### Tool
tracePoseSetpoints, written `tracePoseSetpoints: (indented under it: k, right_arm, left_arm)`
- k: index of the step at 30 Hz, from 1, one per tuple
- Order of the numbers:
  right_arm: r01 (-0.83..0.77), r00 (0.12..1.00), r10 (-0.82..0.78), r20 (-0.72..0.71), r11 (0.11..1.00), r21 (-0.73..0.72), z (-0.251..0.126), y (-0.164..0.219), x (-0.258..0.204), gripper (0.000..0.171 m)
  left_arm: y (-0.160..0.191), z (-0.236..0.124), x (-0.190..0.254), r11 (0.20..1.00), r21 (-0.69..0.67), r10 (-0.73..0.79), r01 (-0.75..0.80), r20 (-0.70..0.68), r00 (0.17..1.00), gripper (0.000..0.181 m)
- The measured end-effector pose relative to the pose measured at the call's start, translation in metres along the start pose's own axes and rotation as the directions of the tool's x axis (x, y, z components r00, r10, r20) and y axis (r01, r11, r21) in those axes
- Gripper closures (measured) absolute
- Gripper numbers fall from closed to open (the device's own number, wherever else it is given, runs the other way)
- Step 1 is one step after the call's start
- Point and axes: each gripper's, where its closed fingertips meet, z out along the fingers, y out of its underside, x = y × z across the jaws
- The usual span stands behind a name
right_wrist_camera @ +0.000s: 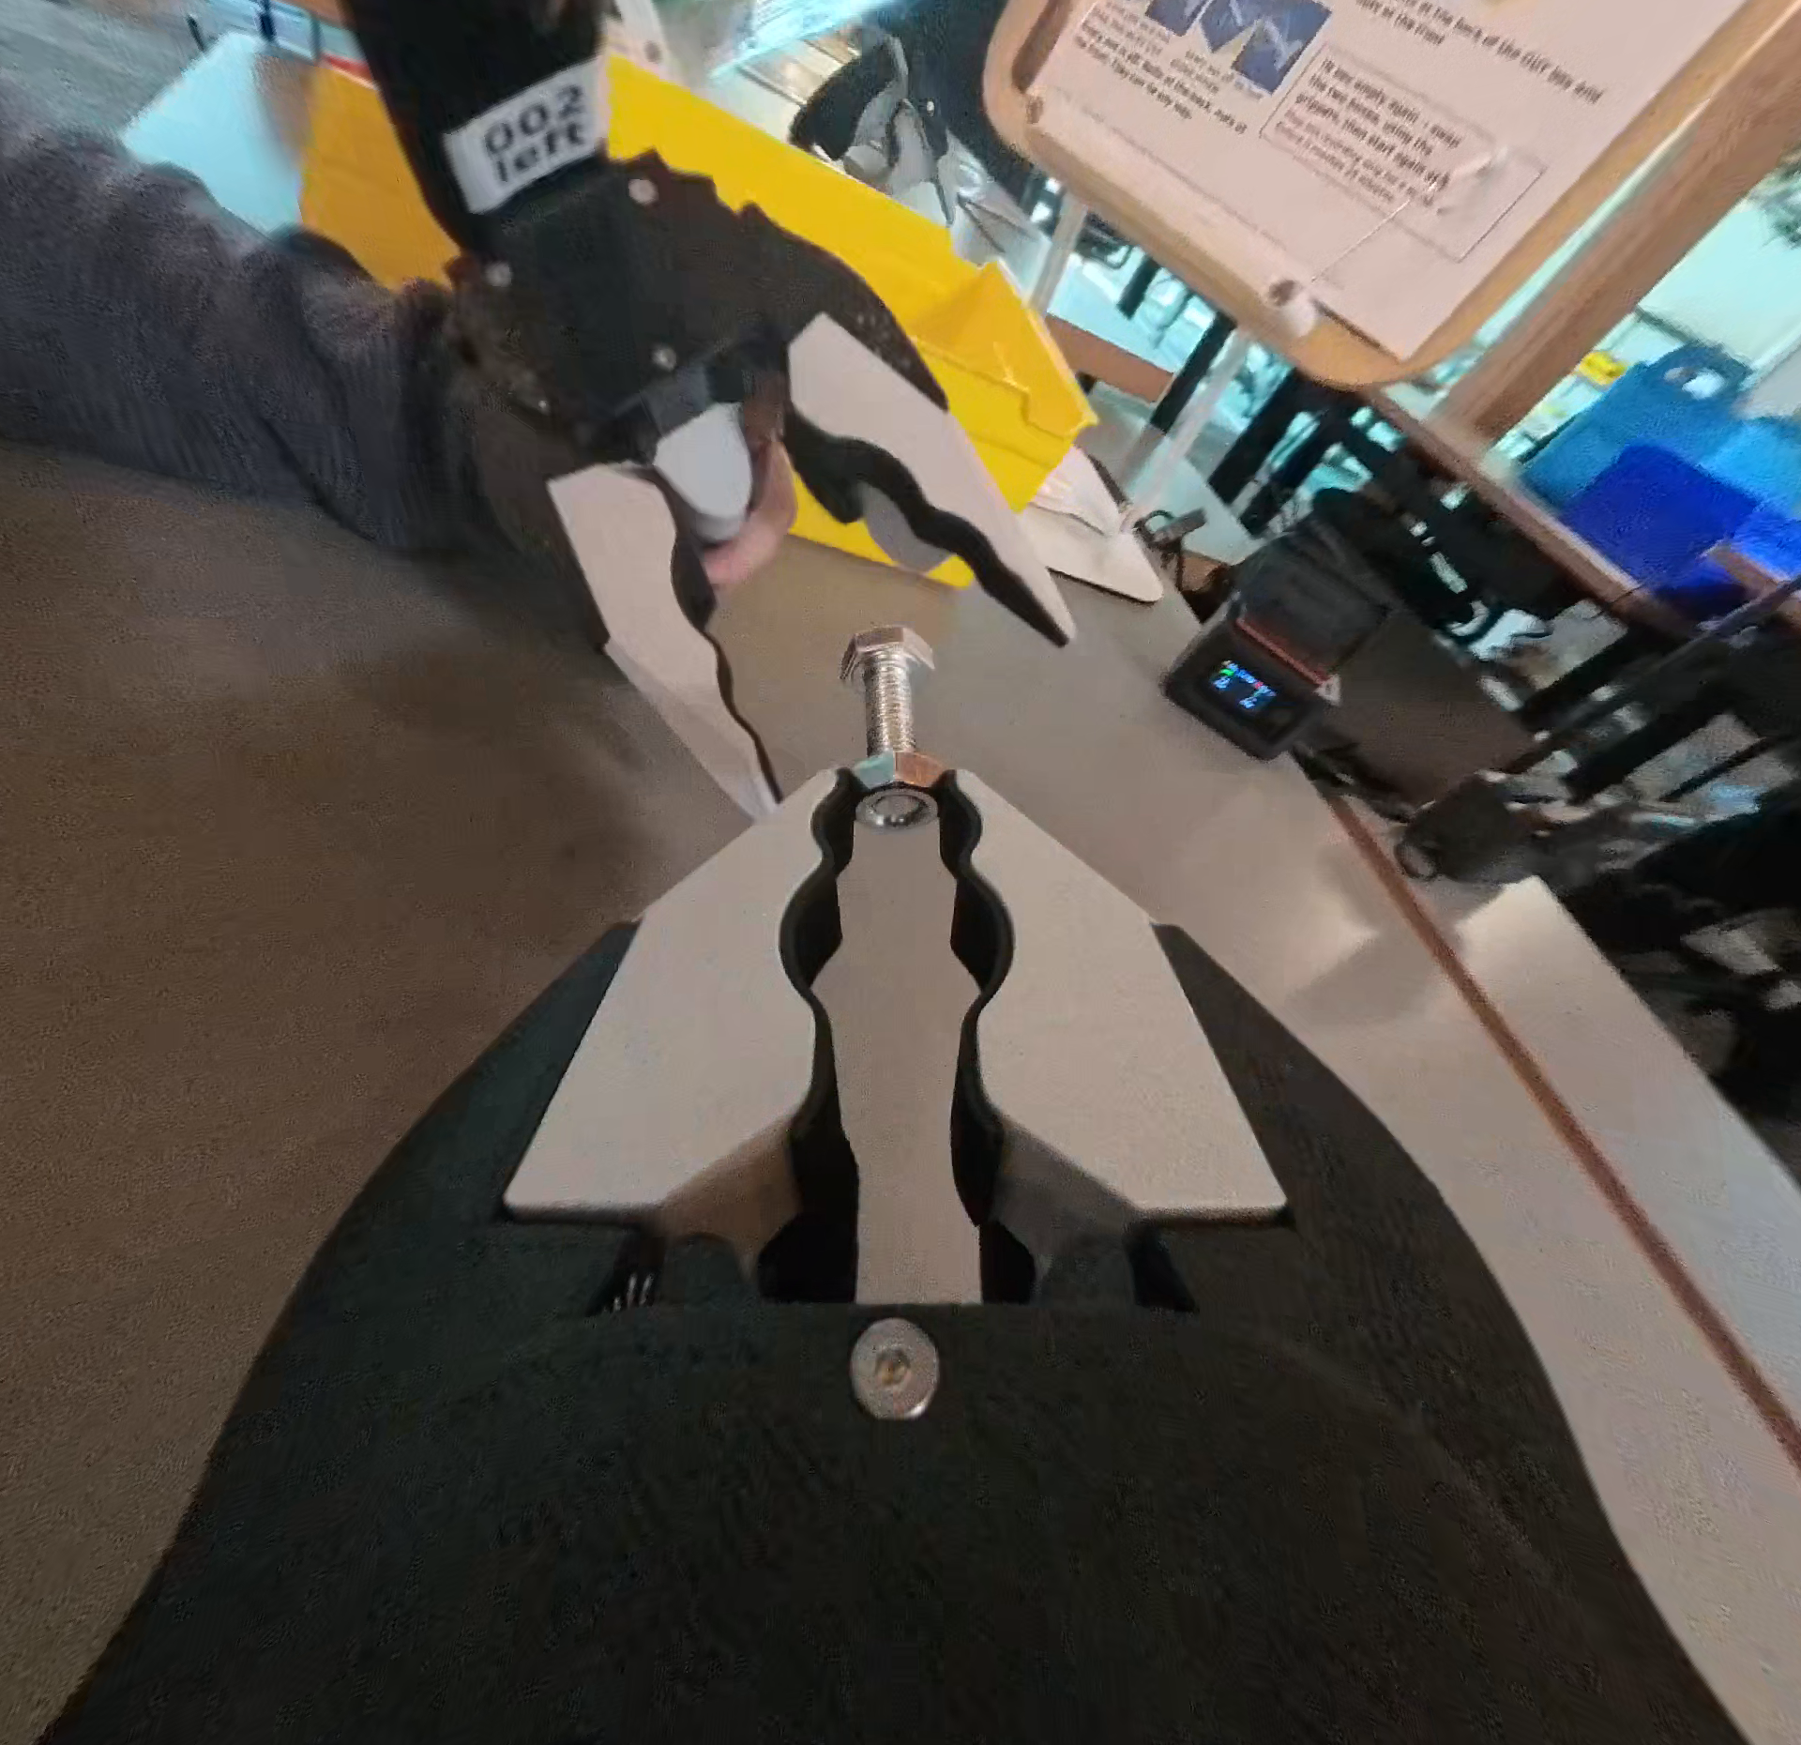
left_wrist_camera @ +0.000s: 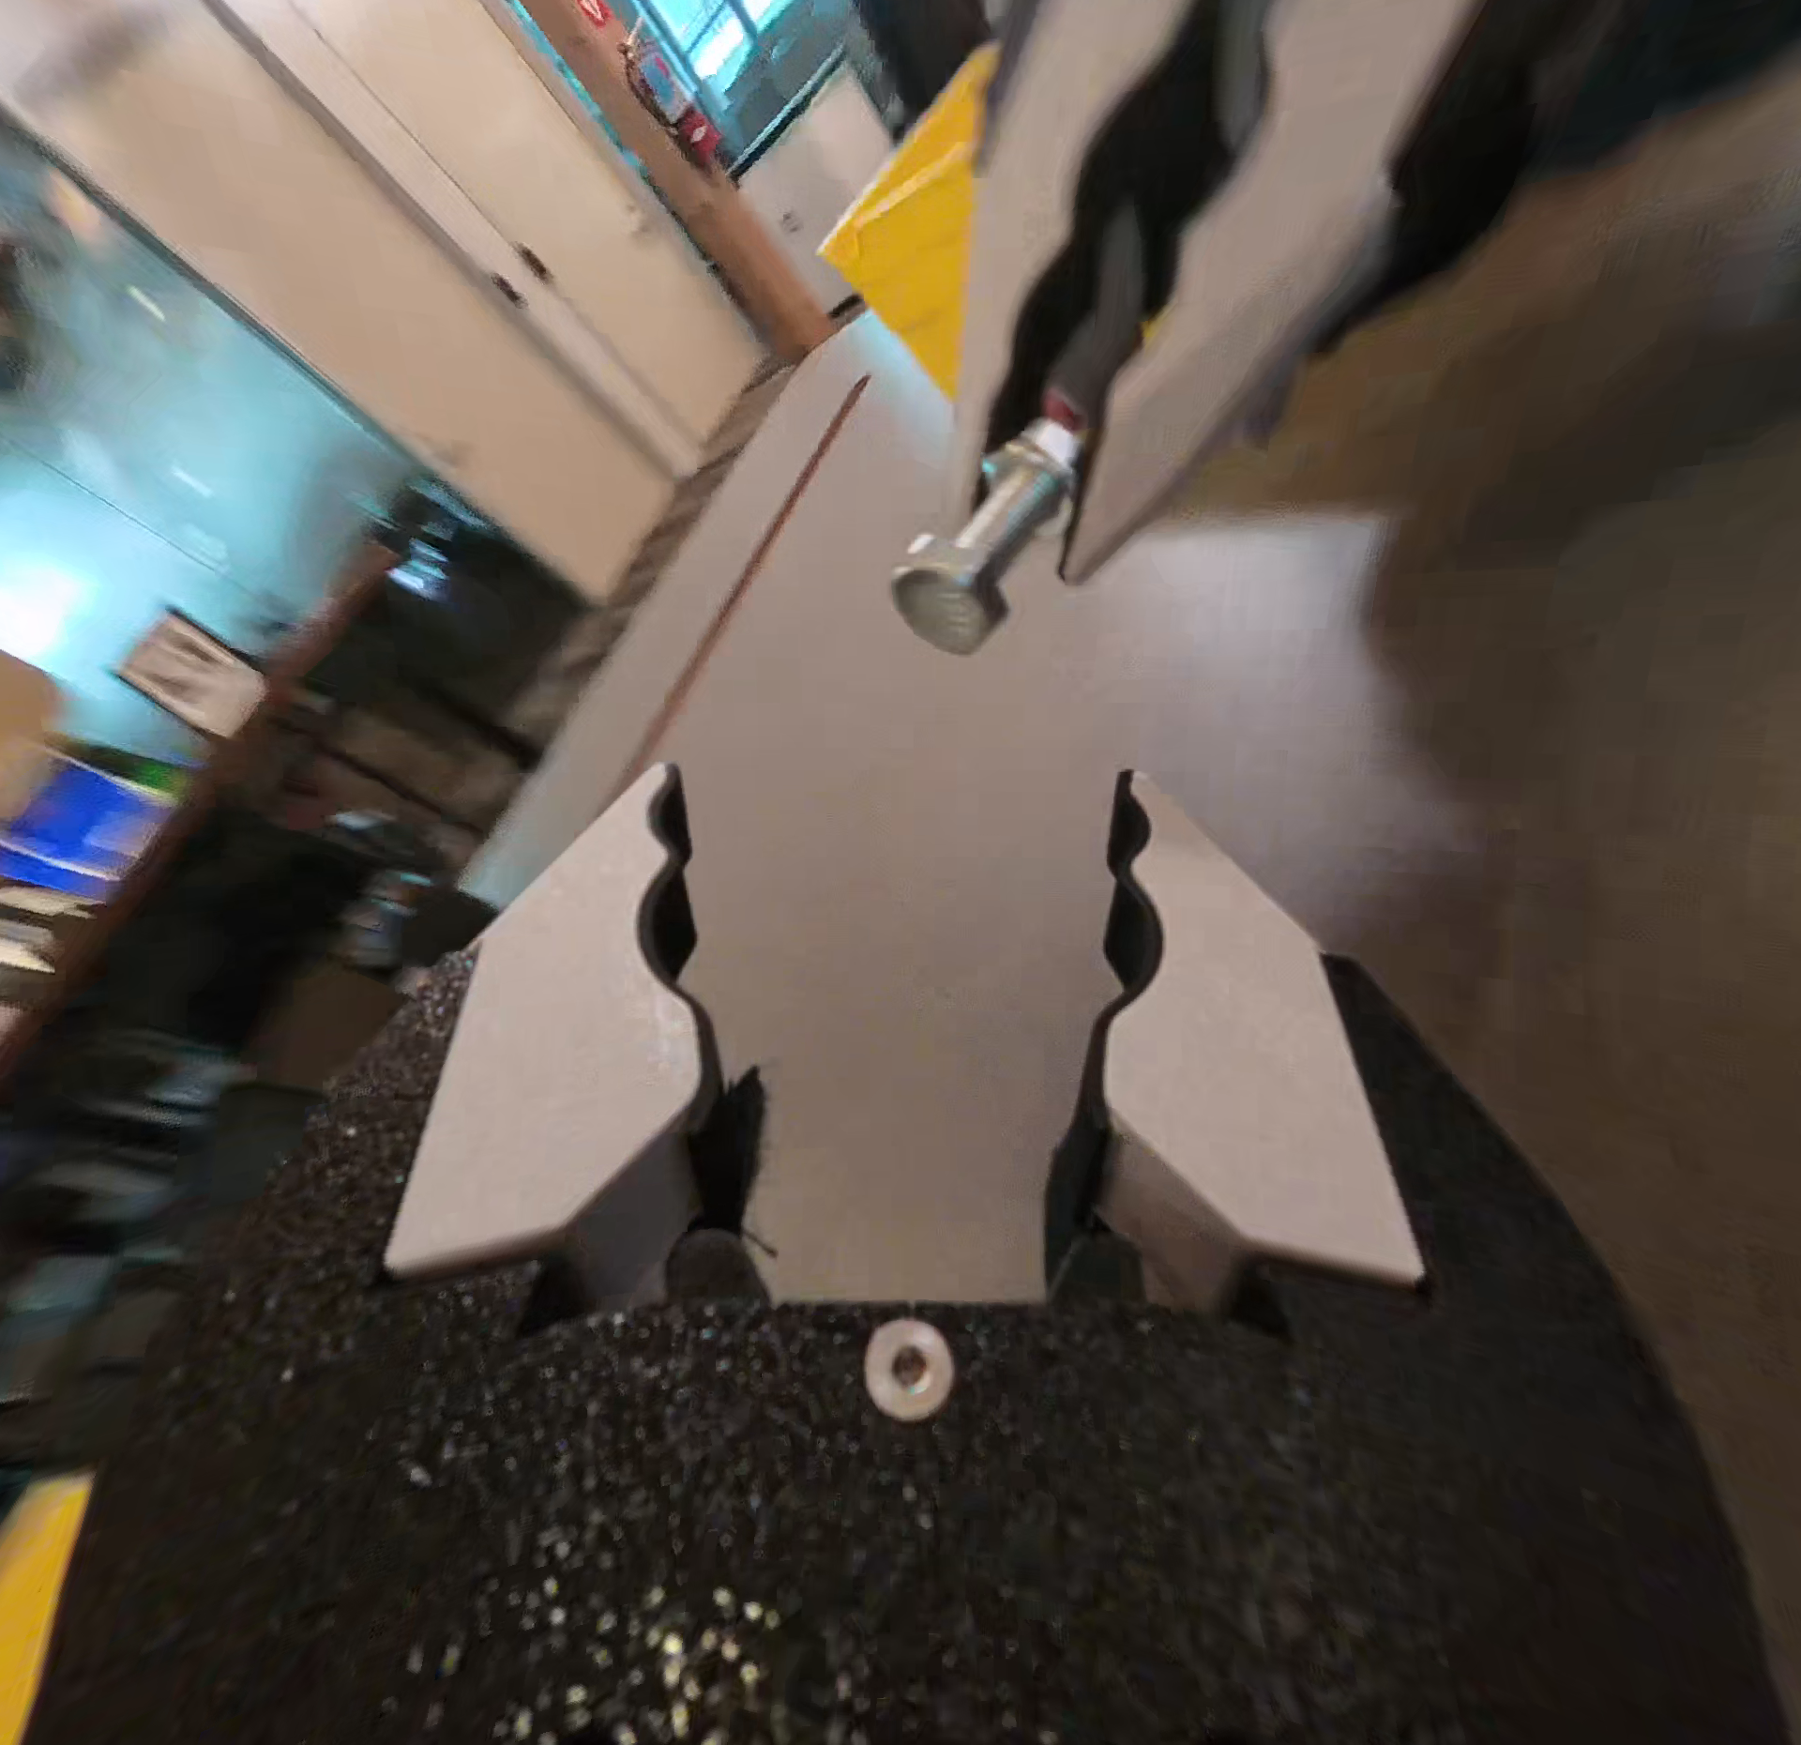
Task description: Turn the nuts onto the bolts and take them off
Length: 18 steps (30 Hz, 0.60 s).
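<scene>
While the right gripper [right_wrist_camera: 895, 782] pinches a silver nut [right_wrist_camera: 897, 772] between its fingertips, the bolt [right_wrist_camera: 889, 694] threaded through that nut sticks straight out beyond them, hex head farthest away, held up above the grey table [right_wrist_camera: 1121, 821]. Just past the bolt's head, the left gripper [right_wrist_camera: 916, 714] hangs with its fingers spread wide and empty, one fingertip on each side of the bolt and neither touching it. A sleeved arm [right_wrist_camera: 195, 334] stretches behind the bolt to that gripper's handle. Beyond the bolt sits a yellow bin [right_wrist_camera: 936, 314], partly hidden by the left gripper. To the right of the bolt a small black device with a lit screen [right_wrist_camera: 1257, 684] rests on the table, and a framed instruction board [right_wrist_camera: 1364, 139] leans above it. A thin brown cord [right_wrist_camera: 1559, 1113] runs along the table on that same side.
</scene>
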Motion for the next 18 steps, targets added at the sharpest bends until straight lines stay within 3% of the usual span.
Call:
tracePoseSetpoints:
  k: [1, 4, 6, 9, 11, 13, 16, 18]
  right_arm:
    - [-0.049, 0.998, 0.049, 0.037, 0.999, -0.005, 0.0, 0.001, -0.003, 0.155]
    - [-0.151, 0.982, 0.153, 0.114, 0.988, -0.027, 0.0, 0.003, -0.009, 0.155]
    - [-0.198, 0.967, 0.204, 0.154, 0.979, -0.054, 0.001, 0.007, -0.013, 0.155]
    - [-0.24, 0.95, 0.252, 0.186, 0.967, -0.081, 0.002, 0.01, -0.016, 0.155]
    - [-0.258, 0.941, 0.271, 0.204, 0.962, -0.093, 0.002, 0.01, -0.019, 0.155]
    - [-0.255, 0.935, 0.277, 0.22, 0.959, -0.124, 0.002, 0.016, -0.022, 0.155]
    - [-0.158, 0.969, 0.181, 0.169, 0.977, -0.14, 0.01, 0.027, -0.019, 0.155]
    - [0.035, 0.996, -0.023, 0.09, 0.989, -0.143, 0.013, 0.033, -0.013, 0.155]
  left_arm:
    - [0.0, 0.0, 0.001, 0.99, -0.028, 0.136, -0.135, 0.048, 0.99, 0.097]
    - [-0.006, 0.002, 0.009, 0.916, -0.081, 0.399, -0.392, 0.115, 0.91, 0.107]
    - [-0.01, 0.002, 0.012, 0.861, -0.108, 0.508, -0.497, 0.139, 0.85, 0.121]
    - [-0.018, 0.003, 0.025, 0.796, -0.095, 0.605, -0.598, 0.139, 0.784, 0.126]
    - [-0.017, 0.005, 0.03, 0.778, -0.104, 0.628, -0.619, 0.118, 0.769, 0.132]
    - [-0.017, 0.004, 0.026, 0.766, -0.116, 0.642, -0.632, 0.139, 0.754, 0.163]
    - [-0.003, 0.009, 0.028, 0.847, -0.147, 0.521, -0.511, 0.035, 0.853, 0.163]
    - [0.006, 0.013, 0.03, 0.908, -0.174, 0.382, -0.382, -0.03, 0.923, 0.164]
